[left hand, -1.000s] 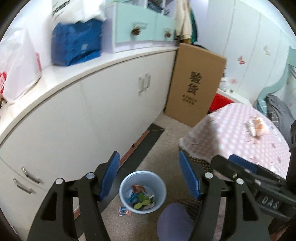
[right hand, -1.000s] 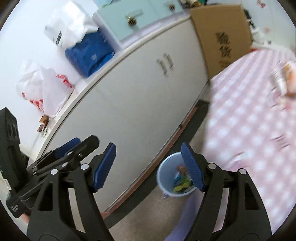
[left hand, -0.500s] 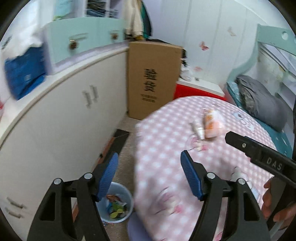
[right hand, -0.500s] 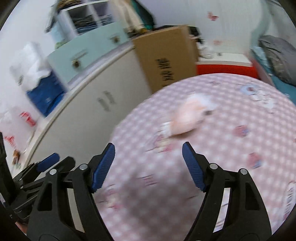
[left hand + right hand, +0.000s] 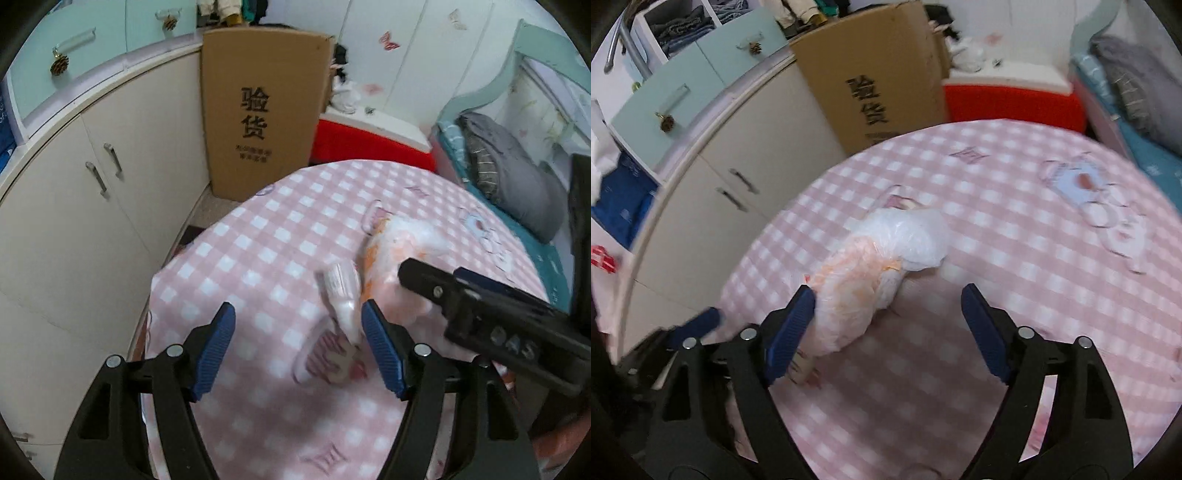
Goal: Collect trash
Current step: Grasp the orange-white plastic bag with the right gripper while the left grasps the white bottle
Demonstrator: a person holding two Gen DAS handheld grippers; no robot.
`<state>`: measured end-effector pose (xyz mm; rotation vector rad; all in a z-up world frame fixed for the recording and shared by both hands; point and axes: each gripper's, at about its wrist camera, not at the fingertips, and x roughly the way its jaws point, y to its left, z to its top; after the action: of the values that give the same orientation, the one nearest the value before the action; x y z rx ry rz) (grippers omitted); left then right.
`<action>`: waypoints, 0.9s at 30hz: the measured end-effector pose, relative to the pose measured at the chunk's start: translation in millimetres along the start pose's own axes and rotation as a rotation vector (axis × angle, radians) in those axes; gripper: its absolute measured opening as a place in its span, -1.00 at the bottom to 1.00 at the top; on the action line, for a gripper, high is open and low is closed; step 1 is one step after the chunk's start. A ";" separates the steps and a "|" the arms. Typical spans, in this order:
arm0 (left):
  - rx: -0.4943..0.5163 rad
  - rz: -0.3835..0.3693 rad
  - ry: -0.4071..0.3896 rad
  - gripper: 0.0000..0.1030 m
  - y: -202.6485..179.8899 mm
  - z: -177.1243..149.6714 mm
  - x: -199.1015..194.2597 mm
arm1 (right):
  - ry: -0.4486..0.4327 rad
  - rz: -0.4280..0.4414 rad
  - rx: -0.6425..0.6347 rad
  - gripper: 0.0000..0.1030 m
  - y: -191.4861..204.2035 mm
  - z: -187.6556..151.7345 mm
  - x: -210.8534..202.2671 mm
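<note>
A pink checked table fills a cluttered bedroom. The left gripper hangs spread and empty, a small tube just inside its right pad. The right gripper is opening, with a crumpled bag at its left pad.

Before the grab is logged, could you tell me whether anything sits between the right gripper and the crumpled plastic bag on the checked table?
Nothing visible does. The right gripper, its jaws opening and empty, faces the crumpled plastic bag across bare checked tablecloth. A small wrapper lies beside the bag, near the left gripper, not in the path.
</note>
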<state>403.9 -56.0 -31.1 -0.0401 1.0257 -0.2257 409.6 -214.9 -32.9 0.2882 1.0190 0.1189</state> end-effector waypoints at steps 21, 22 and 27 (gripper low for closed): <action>0.134 0.085 0.031 0.00 -39.2 26.8 53.8 | -0.051 -0.153 0.132 -0.28 -69.8 -39.2 -63.9; 0.150 0.077 0.026 -0.37 -40.9 26.9 52.1 | -0.066 -0.147 0.149 -0.28 -73.9 -49.1 -73.2; 0.179 0.082 0.061 -0.39 -43.1 8.3 32.5 | -0.131 -0.135 0.219 -0.28 -90.7 -107.0 -123.6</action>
<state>419.9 -105.3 -48.3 0.1715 1.0621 -0.2438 250.7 -310.8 -10.4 0.4203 0.9185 -0.1331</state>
